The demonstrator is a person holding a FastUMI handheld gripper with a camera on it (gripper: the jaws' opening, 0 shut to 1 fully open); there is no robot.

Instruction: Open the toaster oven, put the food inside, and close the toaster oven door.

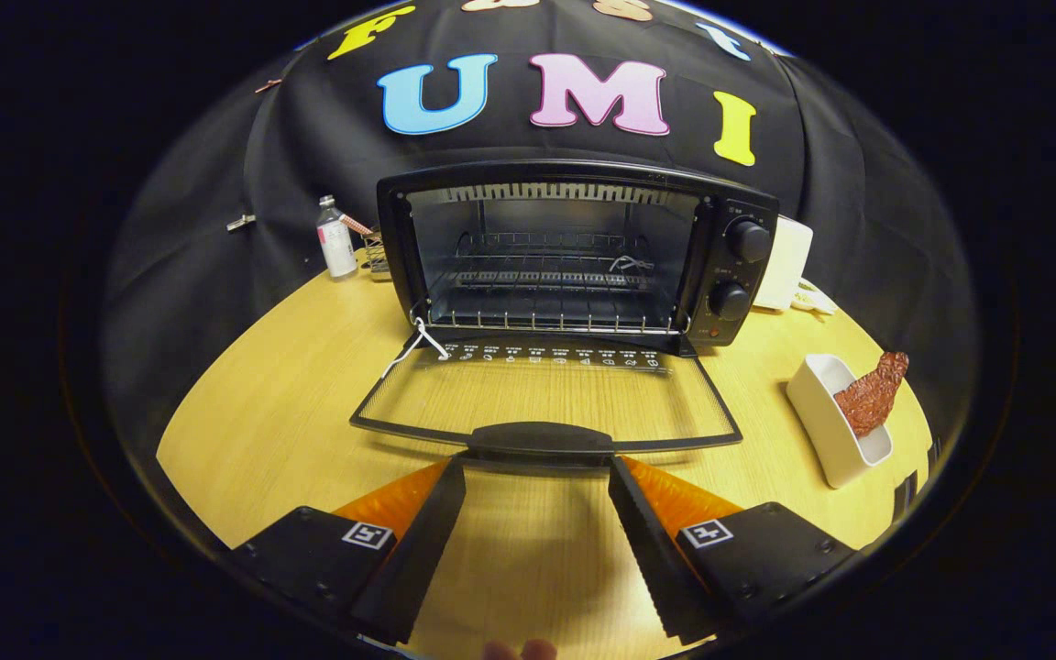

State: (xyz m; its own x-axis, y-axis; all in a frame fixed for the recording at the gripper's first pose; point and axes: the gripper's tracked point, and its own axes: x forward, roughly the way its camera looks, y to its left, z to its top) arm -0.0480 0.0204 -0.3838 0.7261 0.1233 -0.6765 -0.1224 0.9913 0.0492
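Observation:
A black toaster oven (730, 266) stands at the back of the wooden table with its glass door (546, 394) folded down flat toward me. Inside, a wire rack (551, 280) shows in the lit cavity. The door's black handle (539, 438) lies just ahead of my fingertips. My gripper (537, 472) is open, its two fingers spread about as wide as the handle, with nothing between them. The food, a reddish-brown piece of meat (872, 394), leans out of a white rectangular dish (821, 417) to the right of the door.
A small clear bottle (336, 240) stands left of the oven beside a metal clip holder (376, 252). A white appliance (789, 266) sits behind the oven's right side. A white string (418, 346) hangs from the door's left hinge. Bare wooden tabletop (262, 422) spreads left of the door.

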